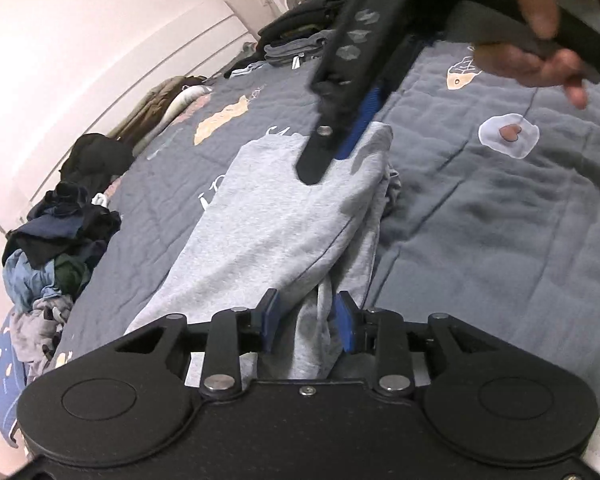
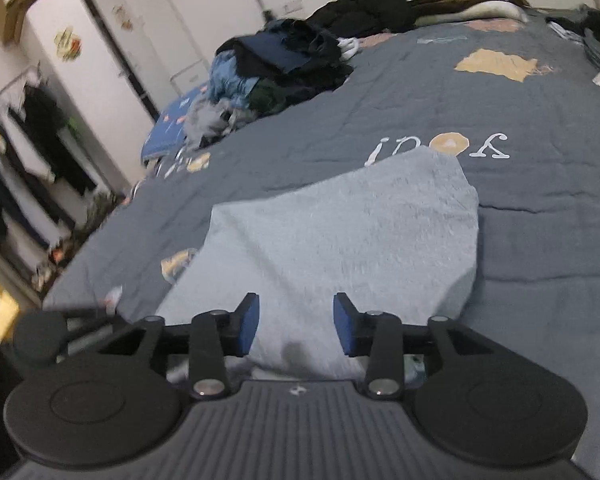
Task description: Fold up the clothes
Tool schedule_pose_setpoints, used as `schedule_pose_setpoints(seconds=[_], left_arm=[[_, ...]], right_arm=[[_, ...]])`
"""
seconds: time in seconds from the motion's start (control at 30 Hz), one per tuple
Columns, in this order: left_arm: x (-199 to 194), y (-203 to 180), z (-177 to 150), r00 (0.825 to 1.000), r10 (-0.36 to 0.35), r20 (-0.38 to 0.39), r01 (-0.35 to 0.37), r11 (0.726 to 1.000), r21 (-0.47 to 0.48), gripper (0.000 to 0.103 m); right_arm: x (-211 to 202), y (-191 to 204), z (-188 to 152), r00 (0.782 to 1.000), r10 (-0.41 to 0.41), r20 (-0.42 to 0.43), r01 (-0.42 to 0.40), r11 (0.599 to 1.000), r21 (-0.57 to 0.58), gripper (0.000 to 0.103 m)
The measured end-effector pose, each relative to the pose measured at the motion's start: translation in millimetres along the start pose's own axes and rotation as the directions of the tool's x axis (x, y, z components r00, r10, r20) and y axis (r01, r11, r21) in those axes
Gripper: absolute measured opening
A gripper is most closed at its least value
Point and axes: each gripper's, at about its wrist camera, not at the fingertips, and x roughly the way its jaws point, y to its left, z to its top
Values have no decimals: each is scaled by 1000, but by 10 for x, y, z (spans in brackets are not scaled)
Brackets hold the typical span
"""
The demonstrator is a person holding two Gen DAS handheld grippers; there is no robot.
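A light grey sweatshirt point(image 1: 268, 220) lies folded on the dark blue quilt point(image 1: 480, 220). My left gripper point(image 1: 308, 320) is at its near end. The blue pads stand apart, and a loose ridge of the grey cloth rises between them without being pinched. My right gripper point(image 1: 330, 160) reaches in from the upper right, held by a hand point(image 1: 540, 52), with its fingers over the far end of the sweatshirt. In the right wrist view the right gripper point(image 2: 296, 320) is open just above the flat sweatshirt point(image 2: 340, 232), with nothing held.
A loose pile of dark and blue clothes point(image 1: 56, 240) point(image 2: 276, 68) sits at the bed's edge. Folded dark garments point(image 1: 296, 40) are stacked at the far end. A wardrobe point(image 2: 92, 64) and hanging clothes point(image 2: 32, 140) stand beyond the bed.
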Motion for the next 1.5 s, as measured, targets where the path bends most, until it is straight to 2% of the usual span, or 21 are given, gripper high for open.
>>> schedule_pose_setpoints(seconds=[0.1, 0.2, 0.23, 0.3, 0.4, 0.5, 0.6, 0.73, 0.83, 0.9, 0.97, 1.03, 1.13, 1.27, 1.33, 1.4, 1.5], left_arm=[[14, -17, 6, 1000, -10, -13, 10, 1000, -15, 31], [-6, -14, 12, 1000, -22, -19, 22, 999, -33, 31], [-7, -15, 15, 999, -25, -19, 24, 999, -38, 31], [8, -27, 18, 999, -32, -22, 31, 999, -41, 31], [26, -56, 23, 999, -35, -29, 34, 999, -37, 31], [32, -78, 20, 998, -44, -34, 43, 998, -37, 31], [31, -70, 11, 998, -46, -39, 44, 998, -39, 31], [28, -46, 22, 998, -42, -38, 40, 998, -48, 31], [19, -57, 36, 998, -44, -33, 43, 998, -49, 32], [19, -61, 35, 998, -46, -34, 44, 998, -48, 32], [21, -61, 40, 998, -47, -37, 45, 998, -48, 32], [22, -53, 43, 998, -44, -35, 43, 998, -50, 32], [20, -44, 66, 999, -46, -28, 44, 997, -60, 32], [44, -46, 145, 999, -43, -6, 43, 996, -75, 32], [82, -37, 207, 1000, -26, 3, 26, 995, -94, 30], [136, -24, 270, 1000, -9, 9, 10, 993, -120, 22], [281, -1, 362, 1000, -8, 7, 9, 987, -158, 22]], right_arm=[[-35, 63, -70, 1000, -14, -10, 13, 997, -79, 42], [-62, 256, -194, 997, -74, 3, 71, 951, -301, 43], [-56, 280, -231, 997, -72, -3, 67, 937, -343, 44], [-27, 282, -275, 997, -79, -3, 72, 920, -385, 44], [51, 275, -308, 990, -143, 19, 136, 881, -453, 44], [121, 233, -330, 983, -183, 29, 173, 846, -504, 38], [111, 248, -346, 983, -181, 25, 165, 819, -549, 33], [3, 309, -374, 989, -145, 22, 130, 796, -591, 40], [53, 336, -431, 985, -171, 25, 147, 754, -640, 41], [111, 307, -435, 982, -187, 28, 162, 753, -638, 39], [137, 263, -408, 980, -199, 30, 174, 762, -624, 18], [116, 246, -364, 981, -186, 48, 177, 777, -604, 6], [18, 289, -288, 979, -160, 123, 201, 791, -577, 3], [-117, 281, -109, 973, -95, 209, 185, 863, -471, 3], [-124, 258, -36, 970, -73, 231, 167, 891, -422, 3], [-113, 226, 20, 969, -54, 241, 145, 914, -378, 3], [-102, 173, 77, 968, -37, 249, 119, 940, -321, 3]])
